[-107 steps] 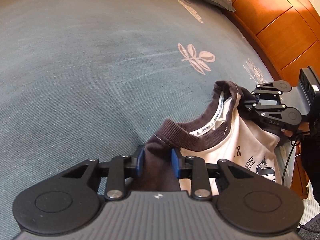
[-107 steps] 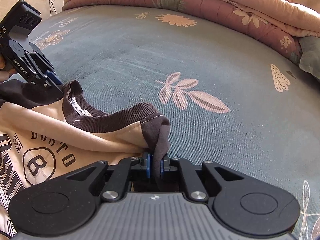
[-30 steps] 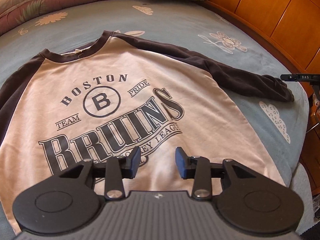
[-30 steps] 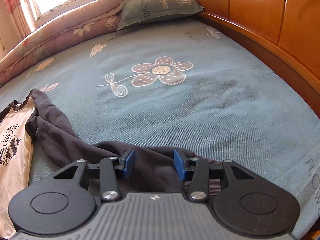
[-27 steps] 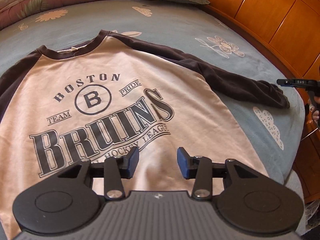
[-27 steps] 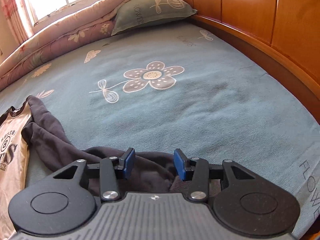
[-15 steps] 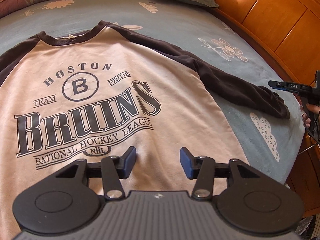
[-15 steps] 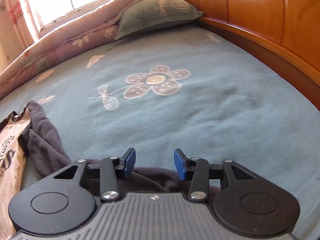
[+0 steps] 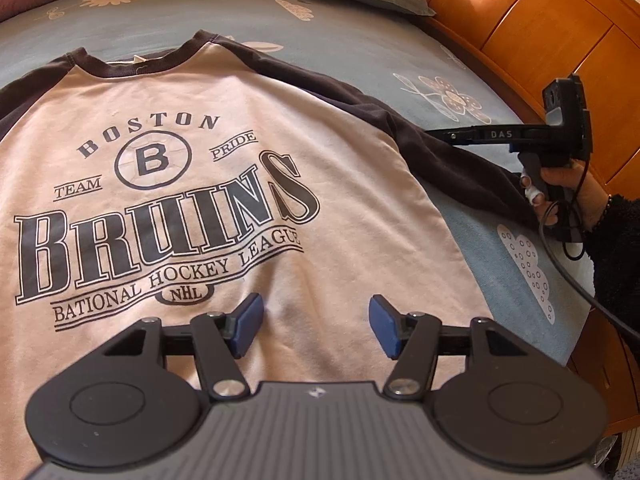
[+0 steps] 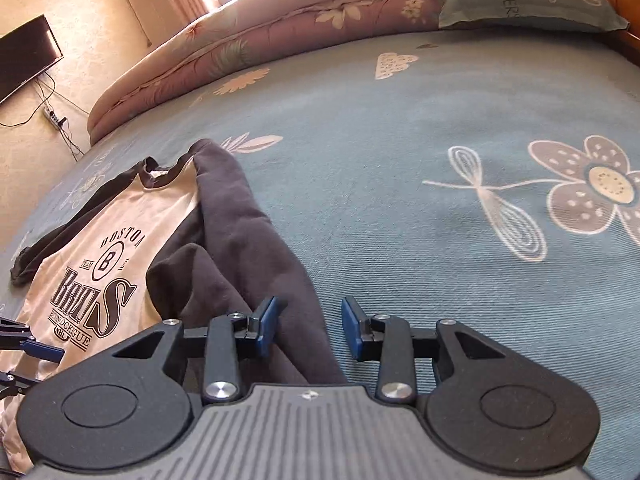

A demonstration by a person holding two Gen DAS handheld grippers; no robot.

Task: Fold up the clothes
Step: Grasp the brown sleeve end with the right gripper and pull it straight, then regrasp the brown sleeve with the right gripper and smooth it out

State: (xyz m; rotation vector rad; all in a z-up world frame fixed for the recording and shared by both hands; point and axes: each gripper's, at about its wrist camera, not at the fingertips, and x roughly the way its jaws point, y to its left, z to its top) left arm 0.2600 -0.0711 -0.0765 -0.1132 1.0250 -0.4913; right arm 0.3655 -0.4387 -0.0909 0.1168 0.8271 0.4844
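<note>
On the blue flowered bedspread a cream sweatshirt with dark sleeves lies spread flat, print side up, its collar toward the rolled quilt at the far edge and its hem toward the near edge. Starting at the left, the far sleeve trails out toward the bed's left side, its cuff bunched; only the right wrist view shows it, small and low, so how straight it lies is hard to say. Over the hem, near the middle of the near edge, the left gripper hovers with its blue pads wide apart and nothing between them. Further right, the near sleeve runs out toward the bed's right edge by the wooden headboard panels, rumpled and partly doubled on itself in the right wrist view. The right gripper sits low over that sleeve, its pads also apart, the dark cloth passing under and between them without being pinched; a hand shows on its handle. As for progress, the body of the garment shows no fold: it is laid out and smoothed, both sleeves out to the sides. In my judgement everything that makes a folded garment remains: sleeves brought in over the body, then the body doubled.
</note>
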